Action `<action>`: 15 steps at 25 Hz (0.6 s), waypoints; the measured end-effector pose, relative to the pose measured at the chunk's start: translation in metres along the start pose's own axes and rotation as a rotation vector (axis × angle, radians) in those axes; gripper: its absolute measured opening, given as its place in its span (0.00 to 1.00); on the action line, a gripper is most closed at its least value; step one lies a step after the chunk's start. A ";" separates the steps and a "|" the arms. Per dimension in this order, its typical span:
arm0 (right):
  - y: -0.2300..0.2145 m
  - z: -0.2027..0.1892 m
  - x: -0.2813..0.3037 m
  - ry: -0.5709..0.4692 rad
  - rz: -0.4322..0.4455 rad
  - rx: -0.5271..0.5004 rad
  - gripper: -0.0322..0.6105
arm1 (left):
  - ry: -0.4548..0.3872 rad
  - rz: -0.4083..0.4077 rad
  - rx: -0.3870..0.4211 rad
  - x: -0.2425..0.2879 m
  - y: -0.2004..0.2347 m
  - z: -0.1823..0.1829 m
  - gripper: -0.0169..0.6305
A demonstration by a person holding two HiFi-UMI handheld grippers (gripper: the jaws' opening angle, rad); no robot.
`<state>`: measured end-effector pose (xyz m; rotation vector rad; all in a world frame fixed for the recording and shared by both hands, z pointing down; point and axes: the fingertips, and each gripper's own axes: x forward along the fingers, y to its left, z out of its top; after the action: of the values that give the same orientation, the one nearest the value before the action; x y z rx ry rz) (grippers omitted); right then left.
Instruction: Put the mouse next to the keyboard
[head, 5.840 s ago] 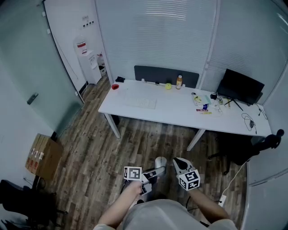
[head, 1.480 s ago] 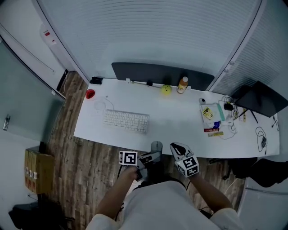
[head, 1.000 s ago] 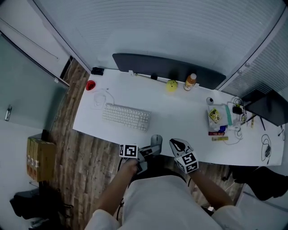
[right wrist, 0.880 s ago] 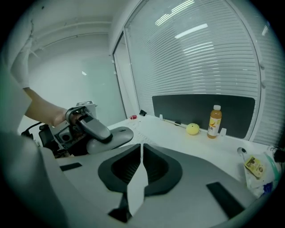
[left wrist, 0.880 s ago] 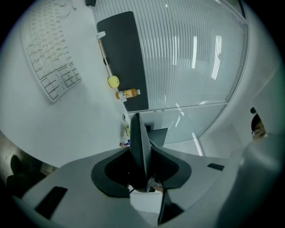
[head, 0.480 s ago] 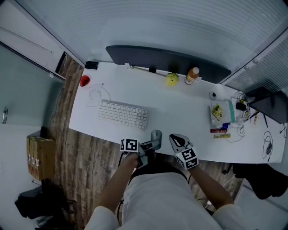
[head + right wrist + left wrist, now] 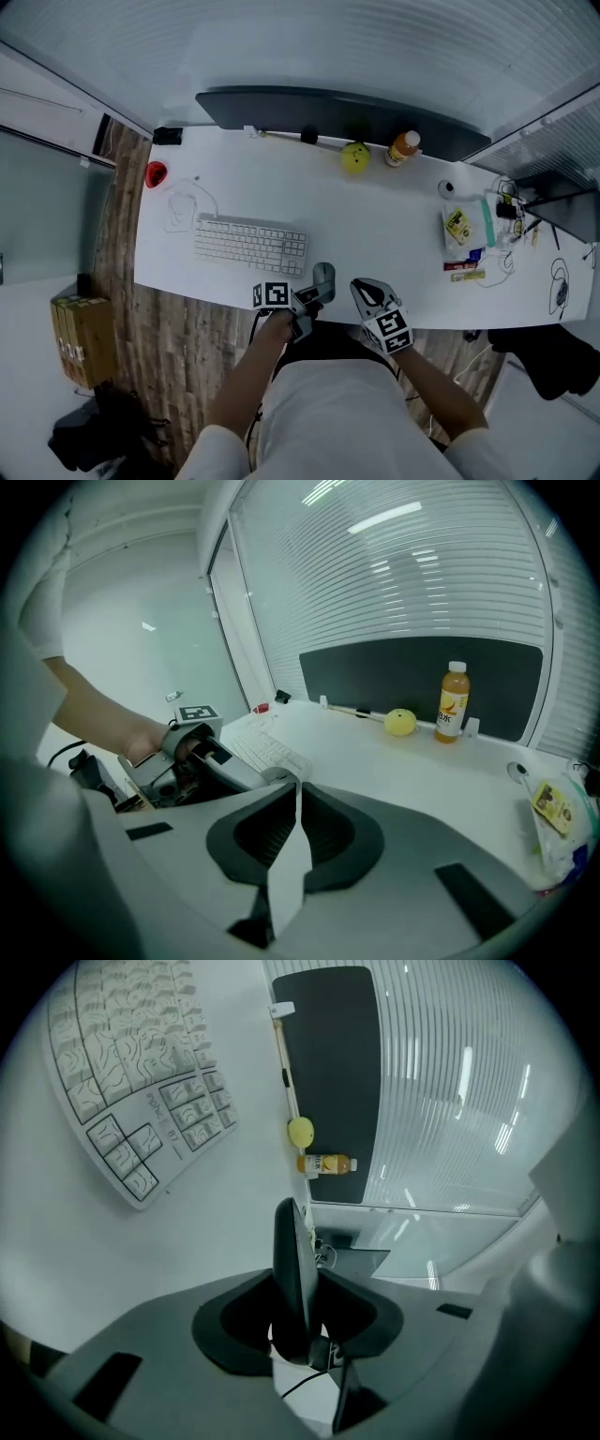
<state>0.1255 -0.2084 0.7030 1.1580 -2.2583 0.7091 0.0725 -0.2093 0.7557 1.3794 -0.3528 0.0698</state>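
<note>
The small grey oval plastic mouse (image 7: 323,278) is pinched in the left gripper (image 7: 314,294), whose jaws press its two flanks. It sits just off the near right corner of the flat white keyboard (image 7: 250,246), right at the front edge of the white desk (image 7: 375,225). I can't tell whether it rests on the top or hangs just above it. The right gripper (image 7: 367,292) waits further right of the keyboard, jaws drawn together on nothing.

I'd guess the mouse is light and hard-shelled, with smooth curved sides that could slip under a loose squeeze. The flanks are the sensible hold, as now. It looks sturdy enough for a gentle set-down, not a drop.

The desk's front edge is the worry, since a release too near it could tip the mouse off. Right of the keyboard the top lies bare and wide. The yellow ball (image 7: 354,157) and orange bottle (image 7: 403,147) stand well behind the keyboard, and a thin cable (image 7: 183,202) loops at its left.
</note>
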 end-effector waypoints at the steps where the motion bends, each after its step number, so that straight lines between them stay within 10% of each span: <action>1: 0.000 -0.001 0.003 0.007 -0.001 0.003 0.11 | -0.002 0.019 -0.003 0.001 0.006 0.003 0.25; 15: -0.007 -0.009 0.026 0.062 -0.013 0.054 0.11 | -0.037 0.097 -0.183 0.022 0.050 0.032 0.25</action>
<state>0.1199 -0.2209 0.7282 1.1592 -2.1907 0.7937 0.0744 -0.2338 0.8141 1.1834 -0.4462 0.0904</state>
